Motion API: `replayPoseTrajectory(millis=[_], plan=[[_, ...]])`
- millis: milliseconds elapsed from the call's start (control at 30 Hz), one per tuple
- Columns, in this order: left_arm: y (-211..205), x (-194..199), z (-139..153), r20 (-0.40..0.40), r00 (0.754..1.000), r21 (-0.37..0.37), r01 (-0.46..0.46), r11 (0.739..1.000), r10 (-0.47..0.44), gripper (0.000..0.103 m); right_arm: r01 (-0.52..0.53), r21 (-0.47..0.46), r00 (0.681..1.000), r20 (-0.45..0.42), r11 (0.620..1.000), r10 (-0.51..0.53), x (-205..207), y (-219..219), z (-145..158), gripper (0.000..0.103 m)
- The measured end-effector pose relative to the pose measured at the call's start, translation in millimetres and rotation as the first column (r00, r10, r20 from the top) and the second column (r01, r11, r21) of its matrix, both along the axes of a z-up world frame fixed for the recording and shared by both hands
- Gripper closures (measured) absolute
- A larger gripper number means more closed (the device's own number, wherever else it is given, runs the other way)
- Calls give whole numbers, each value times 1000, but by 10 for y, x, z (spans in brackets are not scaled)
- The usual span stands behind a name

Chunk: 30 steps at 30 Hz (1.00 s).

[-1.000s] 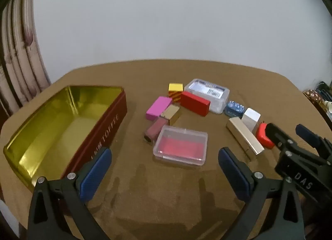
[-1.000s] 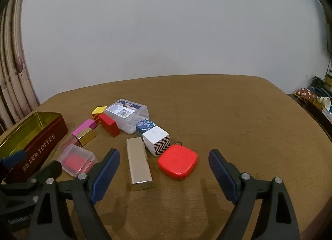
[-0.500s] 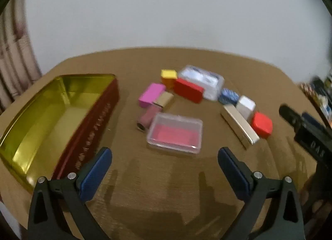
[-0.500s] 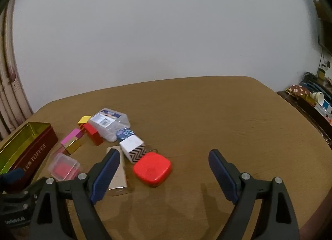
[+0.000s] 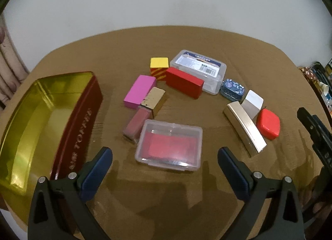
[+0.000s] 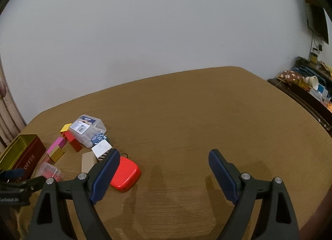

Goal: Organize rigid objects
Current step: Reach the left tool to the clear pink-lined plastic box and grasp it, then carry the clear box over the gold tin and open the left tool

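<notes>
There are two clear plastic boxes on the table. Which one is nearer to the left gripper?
The clear box with the red insert, directly ahead of the open left gripper. The other, the labelled clear box, lies farther back behind the red block.

Open tin [image 5: 44,115] left of the scattered boxes [image 5: 168,142] on the table [image 5: 166,40]

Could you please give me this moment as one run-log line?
left gripper: open, facing clear plastic case | right gripper: open, empty | toffee tin: empty | phase: pre-grasp

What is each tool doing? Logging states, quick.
Left tool: open, holding nothing.
Right tool: open, holding nothing.
</notes>
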<state>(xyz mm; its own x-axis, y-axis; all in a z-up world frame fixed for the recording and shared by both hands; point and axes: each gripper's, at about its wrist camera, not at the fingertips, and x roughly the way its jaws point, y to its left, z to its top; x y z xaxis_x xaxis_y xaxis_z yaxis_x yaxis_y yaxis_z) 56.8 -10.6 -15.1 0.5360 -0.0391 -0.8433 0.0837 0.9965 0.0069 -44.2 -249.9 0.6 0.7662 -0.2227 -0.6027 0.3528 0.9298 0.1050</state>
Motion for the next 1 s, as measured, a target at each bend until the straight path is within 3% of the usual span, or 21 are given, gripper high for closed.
replayPoseTrajectory(millis=[367, 433, 467, 500, 700, 833, 1000], plan=[[-106, 96, -94, -38, 998, 58, 47, 997, -45, 3, -4, 15, 1000, -4, 1000, 4, 28, 22, -59, 13], [-70, 76, -105, -39, 998, 53, 44, 998, -41, 8, -3, 11, 1000, -15, 1000, 3, 48, 36, -68, 13], [-82, 111, -127, -50, 998, 53, 47, 998, -44, 17, -1, 10, 1000, -19, 1000, 2, 61, 43, -72, 13], [-92, 204, -157, -66, 997, 57, 44, 997, -40, 37, -4, 11, 1000, -23, 1000, 4, 68, 46, -77, 13], [-102, 124, -202, -85, 995, 42, 61, 997, -57, 36, -3, 48, 999, -33, 999, 4, 66, -31, -101, 13], [-72, -57, -44, -76, 994, 12, 77, 997, -76, 36, -3, 61, 999, -39, 998, 6, 75, -55, -117, 13], [157, -259, 454, -31, 998, 15, 55, 998, -55, 36, -12, 48, 999, -47, 999, 15, 90, -30, -121, 13]])
